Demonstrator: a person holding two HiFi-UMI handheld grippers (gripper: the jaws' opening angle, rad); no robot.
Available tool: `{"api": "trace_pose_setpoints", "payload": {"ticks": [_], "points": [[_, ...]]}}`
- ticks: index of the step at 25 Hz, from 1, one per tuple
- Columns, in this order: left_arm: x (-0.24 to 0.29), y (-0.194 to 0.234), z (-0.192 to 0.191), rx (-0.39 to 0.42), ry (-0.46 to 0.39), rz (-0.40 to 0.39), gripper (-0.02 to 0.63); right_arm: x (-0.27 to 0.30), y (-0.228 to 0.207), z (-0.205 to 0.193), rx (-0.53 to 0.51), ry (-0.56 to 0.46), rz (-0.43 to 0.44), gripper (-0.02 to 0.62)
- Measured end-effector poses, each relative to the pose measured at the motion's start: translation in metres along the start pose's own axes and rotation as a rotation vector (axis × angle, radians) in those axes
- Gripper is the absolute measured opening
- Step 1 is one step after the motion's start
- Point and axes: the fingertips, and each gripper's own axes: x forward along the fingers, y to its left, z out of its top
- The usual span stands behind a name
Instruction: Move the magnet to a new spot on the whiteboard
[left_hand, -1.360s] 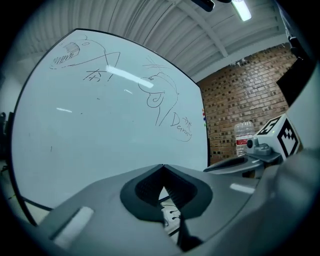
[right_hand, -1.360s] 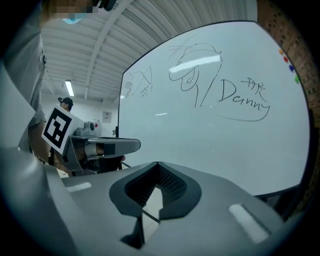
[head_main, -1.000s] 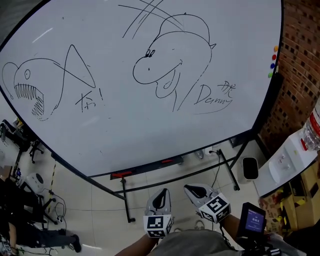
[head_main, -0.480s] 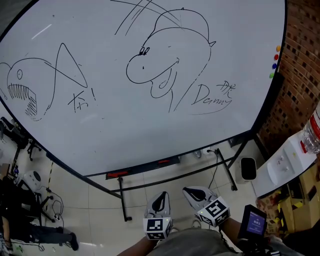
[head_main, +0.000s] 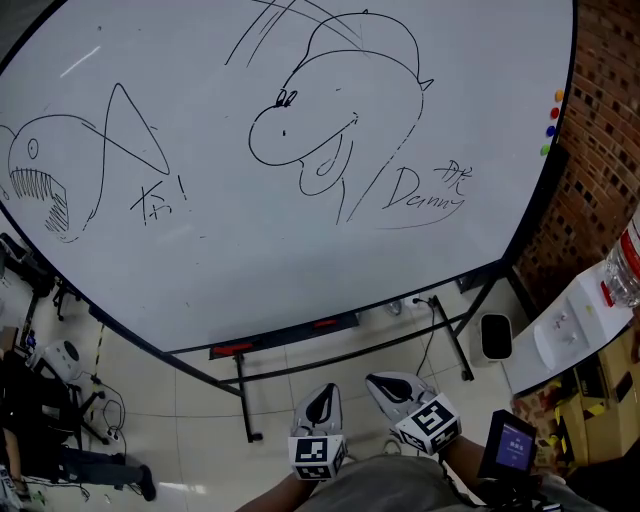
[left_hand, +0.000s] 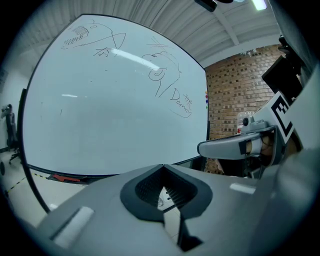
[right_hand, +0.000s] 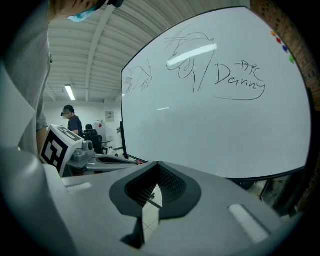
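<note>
Four small coloured magnets are noted in a column at the right edge of the whiteboard, well apart from the left gripper and right gripper, both closed on nothing; each is judged light, rigid and slick, best pinched by its rim.

Whiteboard with magnets in a column at its right edge; brick wall to its right; left gripper and right gripper side by side below it.
</note>
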Motion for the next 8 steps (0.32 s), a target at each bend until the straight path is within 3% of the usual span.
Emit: {"api": "trace_pose_setpoints", "payload": {"ticks": [8], "points": [[-0.0059, -0.0009, -0.0038, 0.0, 0.023, -0.003, 0.0, -0.0014, 0.0015, -0.0032, 0.0, 0.015, -0.002, 0.005]]}}
